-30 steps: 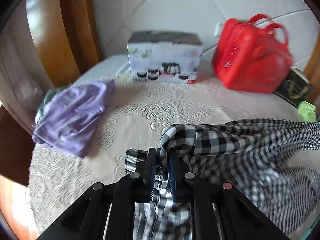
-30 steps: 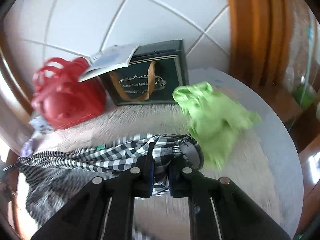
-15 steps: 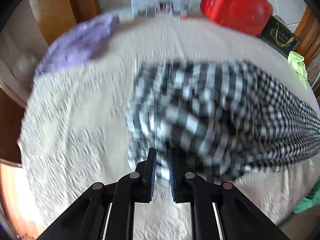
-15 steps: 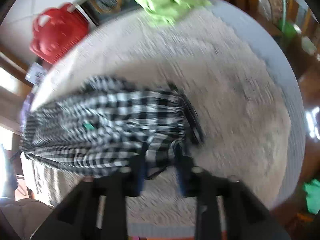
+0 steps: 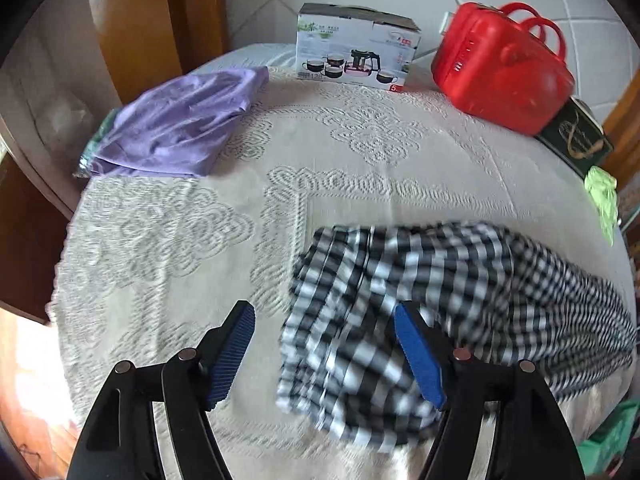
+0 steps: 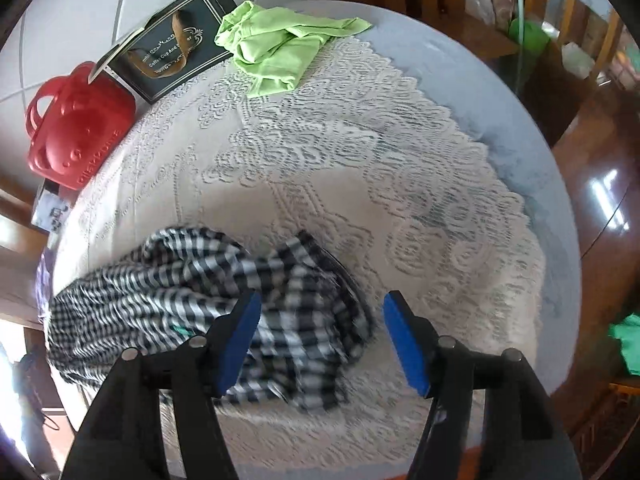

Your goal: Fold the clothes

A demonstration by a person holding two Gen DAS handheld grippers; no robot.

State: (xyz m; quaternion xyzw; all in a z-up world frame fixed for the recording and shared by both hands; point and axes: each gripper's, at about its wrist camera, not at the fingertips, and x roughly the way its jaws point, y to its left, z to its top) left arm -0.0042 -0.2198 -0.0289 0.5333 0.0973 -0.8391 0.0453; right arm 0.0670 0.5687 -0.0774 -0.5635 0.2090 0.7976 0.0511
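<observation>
Step in hand: both tools hover spread wide over the checked garment [image 5: 420,312] — nothing gripped, so by my reading this is the gap between one fold and the next grab.
Left tool [image 5: 325,352]: fingers far apart, blue pads bare; the cloth's bunched end lies between and under them at lower centre of the left view.
Right tool [image 6: 322,340]: also wide and empty, its left pad over the checks, its right pad over bare lace [image 6: 420,208].
Checked garment: a rumpled heap at the near side of the counter [image 6: 532,184], lower centre in both views; blurred, so I cannot tell hem from waistband.
Next move: likely pick two matching corners or edges, close on them and draw the cloth flat — the heap needs spreading before any clean fold.
Open room: the middle of the lace, above the garment in both views, lies bare — good space to spread into.
Edges: the near rim of the counter runs just under the heap, and cloth could slide off there.
Neighbours: purple garment [image 5: 180,120] upper left, box of tea things [image 5: 356,60] and red bag [image 5: 504,64] at the top of the left view; green garment [image 6: 280,48] and dark box [image 6: 176,44] upper left in the right view — all well apart from the checks.
</observation>
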